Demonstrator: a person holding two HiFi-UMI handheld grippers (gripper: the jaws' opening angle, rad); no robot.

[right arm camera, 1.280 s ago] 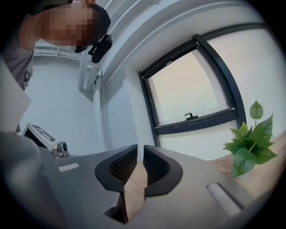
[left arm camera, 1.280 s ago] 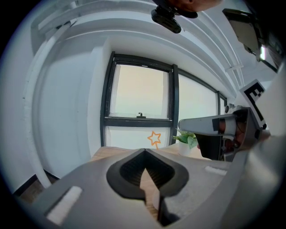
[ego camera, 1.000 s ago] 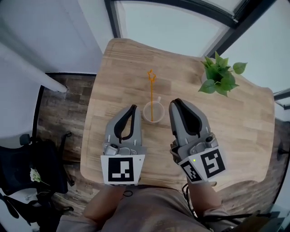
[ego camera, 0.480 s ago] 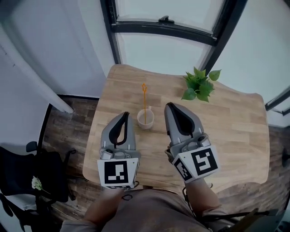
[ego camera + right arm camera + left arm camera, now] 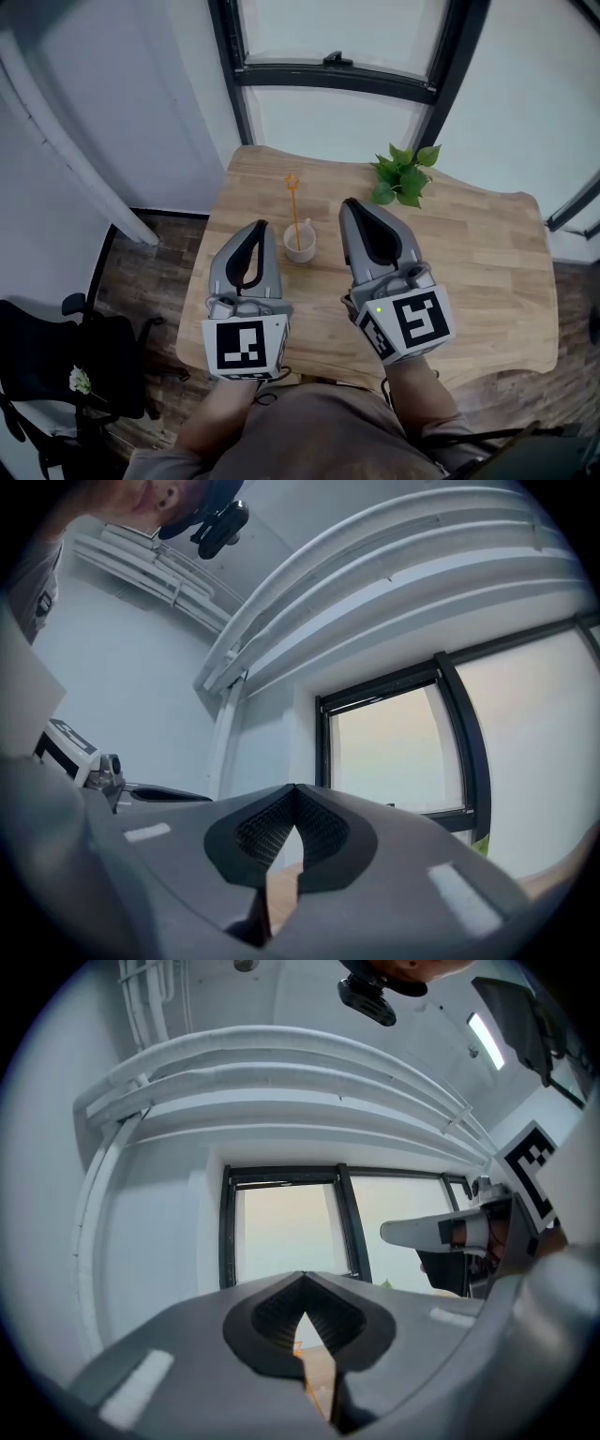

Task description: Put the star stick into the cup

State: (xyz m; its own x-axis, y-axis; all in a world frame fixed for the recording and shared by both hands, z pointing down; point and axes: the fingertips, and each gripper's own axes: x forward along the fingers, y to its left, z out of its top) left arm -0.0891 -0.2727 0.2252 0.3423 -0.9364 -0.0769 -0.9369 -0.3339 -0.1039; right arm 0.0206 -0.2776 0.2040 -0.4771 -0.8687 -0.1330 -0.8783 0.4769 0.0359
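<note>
In the head view a small white cup stands on the wooden table. An orange star stick stands in the cup, leaning back with its star on top. My left gripper is shut and empty, just left of the cup. My right gripper is shut and empty too, just right of it. Both are lifted and point toward the window. In the left gripper view the jaws meet at the tip. In the right gripper view the jaws likewise meet with nothing between them.
A small green plant stands at the table's far edge, right of the cup. A dark-framed window rises behind the table. A black chair stands on the wood floor at the left.
The view has pulled back and tilted up, so the table and cup look smaller and more window shows. Both grippers have stayed shut beside the cup, and the stick remains in it.
</note>
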